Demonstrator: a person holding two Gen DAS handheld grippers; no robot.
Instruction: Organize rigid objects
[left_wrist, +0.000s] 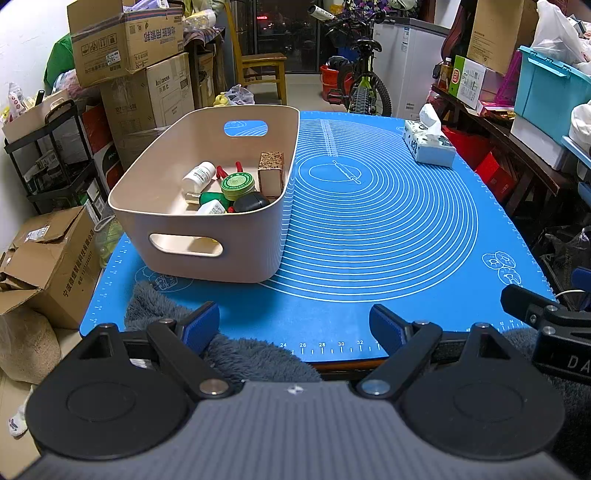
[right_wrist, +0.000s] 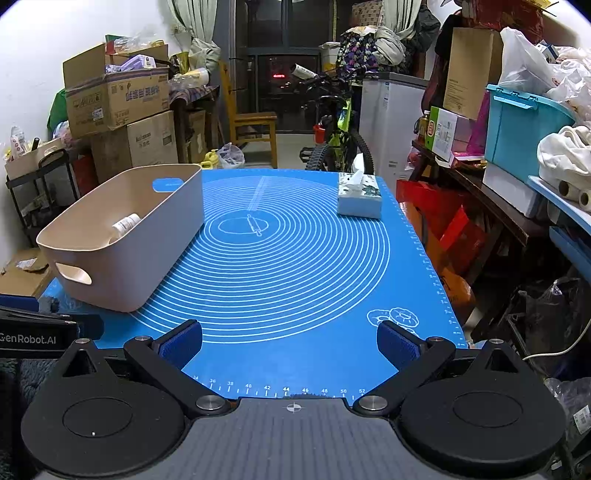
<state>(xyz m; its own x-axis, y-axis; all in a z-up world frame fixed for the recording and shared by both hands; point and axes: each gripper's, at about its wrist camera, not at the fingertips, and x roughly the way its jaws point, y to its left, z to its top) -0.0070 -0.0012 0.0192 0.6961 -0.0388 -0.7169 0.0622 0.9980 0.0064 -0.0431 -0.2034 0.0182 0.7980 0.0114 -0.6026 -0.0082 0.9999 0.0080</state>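
Observation:
A beige plastic bin (left_wrist: 192, 218) stands on the left of the blue mat (left_wrist: 369, 221). Inside it lie a white bottle (left_wrist: 199, 176), a green round tin (left_wrist: 238, 184), a black case (left_wrist: 251, 202), a cork-topped box (left_wrist: 271, 173) and red-handled items (left_wrist: 221, 171). In the right wrist view the bin (right_wrist: 147, 236) shows only the white bottle (right_wrist: 125, 224). My left gripper (left_wrist: 293, 326) is open and empty at the mat's near edge. My right gripper (right_wrist: 290, 341) is open and empty over the mat's near edge.
A tissue box (left_wrist: 428, 142) sits at the mat's far right, also in the right wrist view (right_wrist: 360, 195). A grey fluffy cloth (left_wrist: 240, 354) lies at the near edge. Cardboard boxes (left_wrist: 125, 40), a bicycle (left_wrist: 364, 85) and shelves surround the table.

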